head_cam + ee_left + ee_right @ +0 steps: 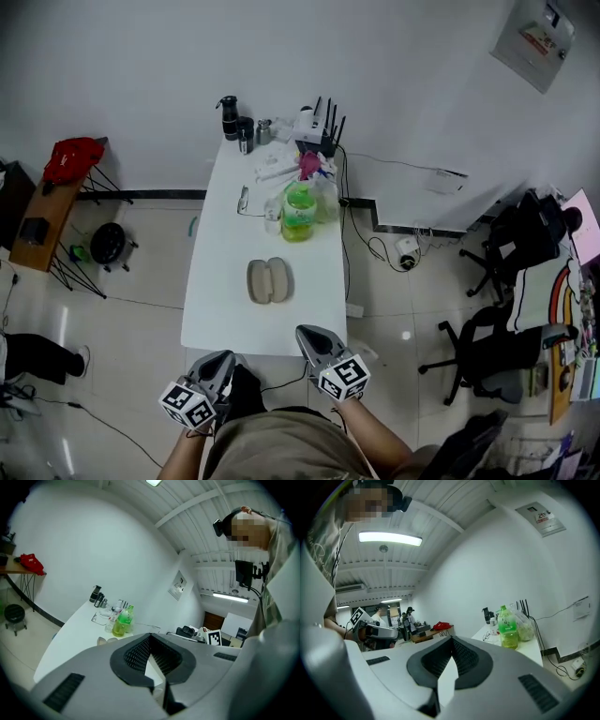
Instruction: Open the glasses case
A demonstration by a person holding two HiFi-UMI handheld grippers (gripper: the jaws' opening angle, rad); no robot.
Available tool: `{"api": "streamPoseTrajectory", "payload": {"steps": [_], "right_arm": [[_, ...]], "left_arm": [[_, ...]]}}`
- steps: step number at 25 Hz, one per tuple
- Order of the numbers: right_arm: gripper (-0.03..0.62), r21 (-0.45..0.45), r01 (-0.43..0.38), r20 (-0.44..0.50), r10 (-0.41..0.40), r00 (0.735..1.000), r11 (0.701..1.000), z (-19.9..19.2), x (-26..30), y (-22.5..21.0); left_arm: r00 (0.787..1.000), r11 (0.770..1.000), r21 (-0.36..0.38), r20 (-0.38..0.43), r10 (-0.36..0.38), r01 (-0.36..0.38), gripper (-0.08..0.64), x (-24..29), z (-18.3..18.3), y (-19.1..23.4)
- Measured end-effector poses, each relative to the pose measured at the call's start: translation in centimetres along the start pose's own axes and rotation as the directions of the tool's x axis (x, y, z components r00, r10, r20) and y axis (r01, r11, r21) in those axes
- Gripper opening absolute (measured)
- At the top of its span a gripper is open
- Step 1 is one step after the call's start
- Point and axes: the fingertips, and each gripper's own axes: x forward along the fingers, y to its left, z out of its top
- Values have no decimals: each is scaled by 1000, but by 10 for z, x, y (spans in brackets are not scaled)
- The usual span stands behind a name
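Step in hand: judged as the approach, with nothing yet done to the case; both grippers hang off the near edge of the tabletop (216,305), close to the person's lap
Glasses case (269,280): lies flat in the middle of the near half of the tabletop, ahead of both grippers and touched by neither, well apart from the green bottle (299,212) and the clutter at the far end
Case state: it shows as two rounded halves side by side; whether that is a closed lid's seam or a case already laid open cannot be told from above
Left gripper (225,357): jaws fully together, ribbed pads meeting at the tips, nothing between them
Right gripper (306,333): jaws likewise closed on nothing, pointing toward the tabletop's far end
Next move calls for: probably carrying both grippers forward over the case and parting the jaws, one to pin the base, the other to catch the lid's edge
Risk: the light case may slide on the smooth tabletop if only one side is pressed
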Motion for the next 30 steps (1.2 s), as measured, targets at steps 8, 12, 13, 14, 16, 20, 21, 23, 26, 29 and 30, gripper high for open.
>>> {"api": "streamPoseTrajectory", "payload": {"steps": [8,12,13,14,16,20,21,23,26,29,30], "right_arm": [[11,-34,-41,0,41,999,999,-19,-47,20],[11,-30,-61,-12,60,998,998,-28,-66,36],[11,-27,-65,-16,65,998,998,-31,-71,41],[11,-23,-68,-21,67,998,997,-34,-75,44],[11,-11,-65,-27,65,998,998,-38,-81,48],[11,6,-43,-25,44,999,999,-39,-87,61],[11,3,-37,-21,37,999,999,-37,-88,65],[11,-3,-20,-13,20,1000,1000,-32,-89,71],[11,9,13,3,-13,1000,1000,-25,-87,78],[11,26,46,18,-47,999,999,-12,-85,91],[11,29,50,23,-51,998,998,-9,-84,98]], "left_arm": [[997,997,18,26,70,-70,6,-32,-40,-42],[995,995,23,34,92,-93,6,-51,-54,-62],[995,995,25,34,99,-100,6,-57,-57,-67],[994,994,25,36,105,-106,6,-61,-59,-71],[993,993,22,35,112,-112,6,-70,-63,-79],[994,994,25,-3,105,-105,6,-83,-65,-87],[995,995,27,-11,96,-96,6,-85,-65,-87],[997,997,31,-16,69,-68,6,-88,-65,-83],[999,999,32,-19,29,-29,6,-89,-56,-78],[1000,999,38,-13,-23,24,6,-91,-40,-79],[999,999,36,-11,-36,36,6,-94,-35,-78]]}}
